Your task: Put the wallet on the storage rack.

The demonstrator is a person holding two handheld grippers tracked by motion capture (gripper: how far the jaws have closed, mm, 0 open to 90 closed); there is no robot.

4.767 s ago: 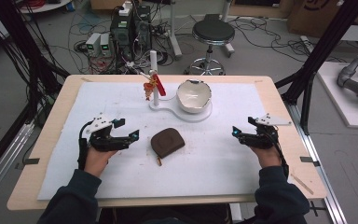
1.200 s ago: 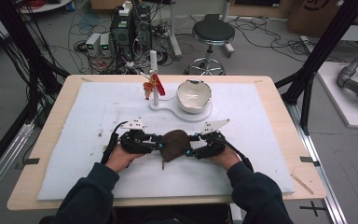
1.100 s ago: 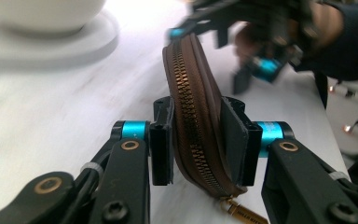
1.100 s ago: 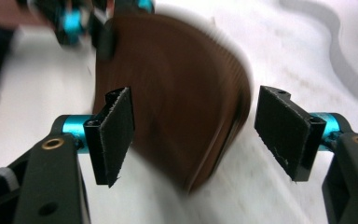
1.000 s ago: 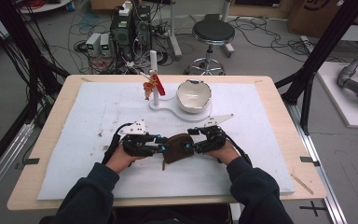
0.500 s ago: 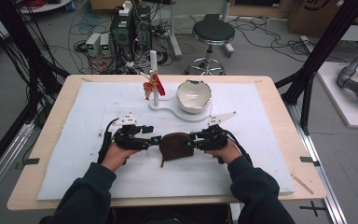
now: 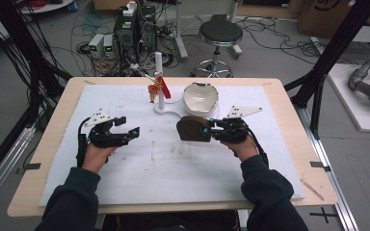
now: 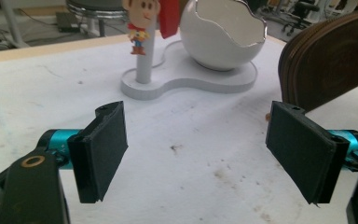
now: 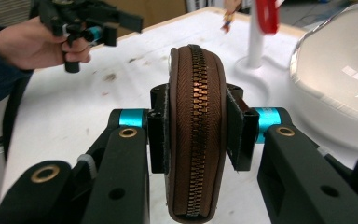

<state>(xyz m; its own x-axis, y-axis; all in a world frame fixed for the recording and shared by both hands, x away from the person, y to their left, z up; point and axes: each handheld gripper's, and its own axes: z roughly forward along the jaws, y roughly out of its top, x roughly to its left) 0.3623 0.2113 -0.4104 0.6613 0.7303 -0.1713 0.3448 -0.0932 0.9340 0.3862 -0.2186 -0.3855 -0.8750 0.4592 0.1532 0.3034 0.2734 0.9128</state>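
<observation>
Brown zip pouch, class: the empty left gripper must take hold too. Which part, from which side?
Grip the brown zip pouch by its free left half, coming from the left. The right gripper clamps its flat faces on the right, holding it on edge; the left gripper, fingers open, faces that side.

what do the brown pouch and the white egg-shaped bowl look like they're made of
The brown pouch, clamped in the right gripper, looks like matte leather or a leather-like material: stitched edges and a coppery metal zipper along its rim. The white egg-shaped bowl looks like hard, smooth plastic or ceramic, which of them I cannot tell: a soft sheen and a crisp jagged rim like cracked shell.
</observation>
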